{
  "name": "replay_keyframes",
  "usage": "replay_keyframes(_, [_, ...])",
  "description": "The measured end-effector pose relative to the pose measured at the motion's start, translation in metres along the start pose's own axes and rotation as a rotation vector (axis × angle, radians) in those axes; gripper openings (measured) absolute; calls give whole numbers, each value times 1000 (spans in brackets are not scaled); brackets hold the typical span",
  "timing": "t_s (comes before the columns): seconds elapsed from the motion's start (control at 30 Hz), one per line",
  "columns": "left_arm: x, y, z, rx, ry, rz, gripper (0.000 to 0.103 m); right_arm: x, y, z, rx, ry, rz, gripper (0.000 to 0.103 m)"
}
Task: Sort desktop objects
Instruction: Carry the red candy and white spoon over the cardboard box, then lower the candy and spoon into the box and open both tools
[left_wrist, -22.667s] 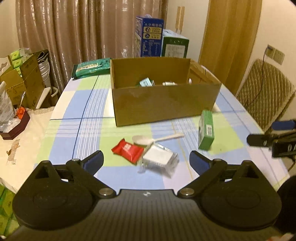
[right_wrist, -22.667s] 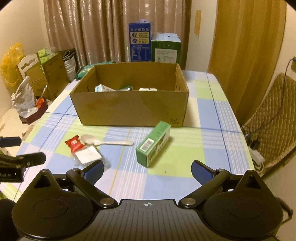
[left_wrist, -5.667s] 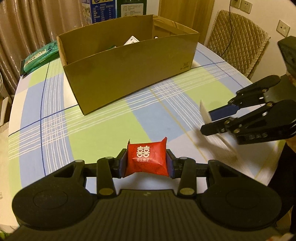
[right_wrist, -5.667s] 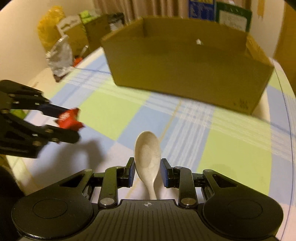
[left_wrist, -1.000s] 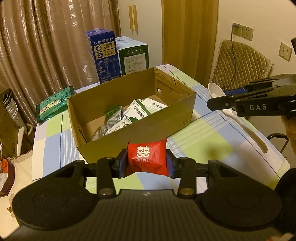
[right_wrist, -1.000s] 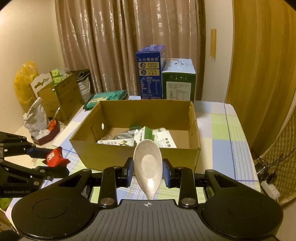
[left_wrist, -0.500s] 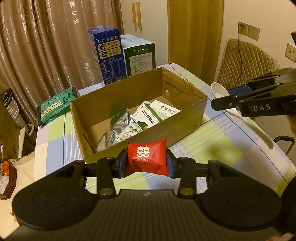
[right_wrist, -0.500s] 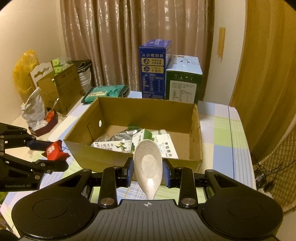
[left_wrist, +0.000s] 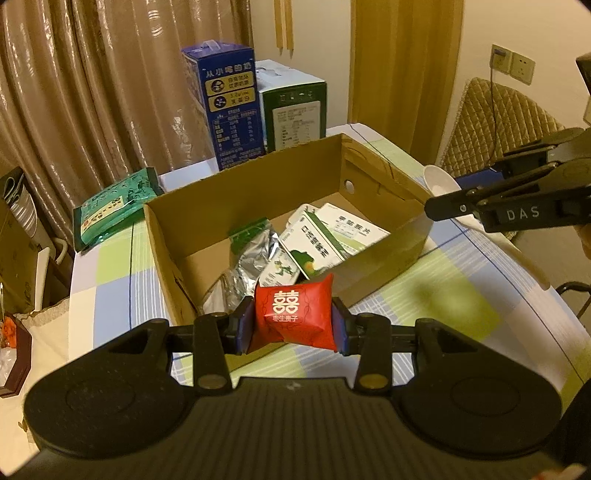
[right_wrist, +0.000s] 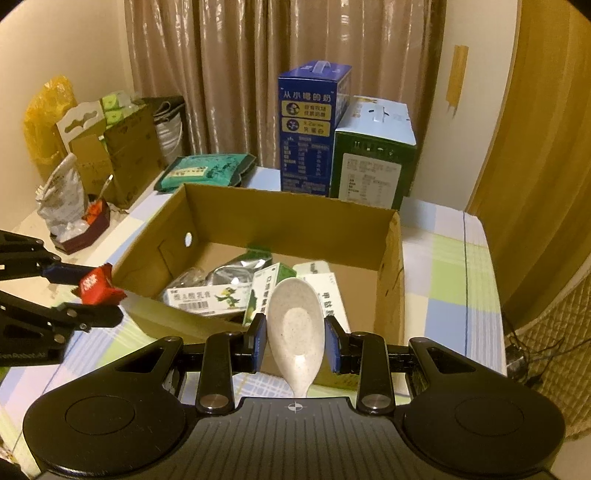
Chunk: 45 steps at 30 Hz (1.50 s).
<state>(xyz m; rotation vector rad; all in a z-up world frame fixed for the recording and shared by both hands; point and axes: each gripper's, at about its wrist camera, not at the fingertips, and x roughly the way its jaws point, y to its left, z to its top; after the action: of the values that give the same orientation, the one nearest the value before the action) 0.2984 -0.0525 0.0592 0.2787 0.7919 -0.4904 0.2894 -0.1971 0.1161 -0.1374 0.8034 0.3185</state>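
A red packet (left_wrist: 294, 318) printed with white characters is pinched upright above the near wall of the open cardboard box (left_wrist: 373, 173). A pale speckled spoon (right_wrist: 296, 326) is held bowl-up near the box's other end. Inside lie green-and-white cartons (left_wrist: 314, 243) and what looks like a silver foil pouch (left_wrist: 248, 267).
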Motion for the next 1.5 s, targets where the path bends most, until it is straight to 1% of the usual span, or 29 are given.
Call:
replay_keyframes(0.17, [7,8,11,-5,13,1,37,9,-5,14,-20,38,5,30])
replay_keyframes(0.37, [21,16,23,-23,44,-18,37,24,-4,30,-57,82,4,30])
replay_keyframes(0.57, [36,23,27,-30,77,-30,37,38,-3,41,-73,117,11,30])
replay_keyframes(0.77, [52,37,30,-71,100,-41,37,51,-6,49,-79,146,8,30])
replay_keyframes(1.0, [63,51,42,-69,117,-29,37,66,-15,61,-81,170,-7,30])
replay_keyframes(1.23, [77,59,51,-73,140,-35,37,79,-25,72,-78,202,-19,30])
replay_keyframes(1.5, [97,67,55,-113,170,-44,37,93,-34,81,-56,227,-21,30])
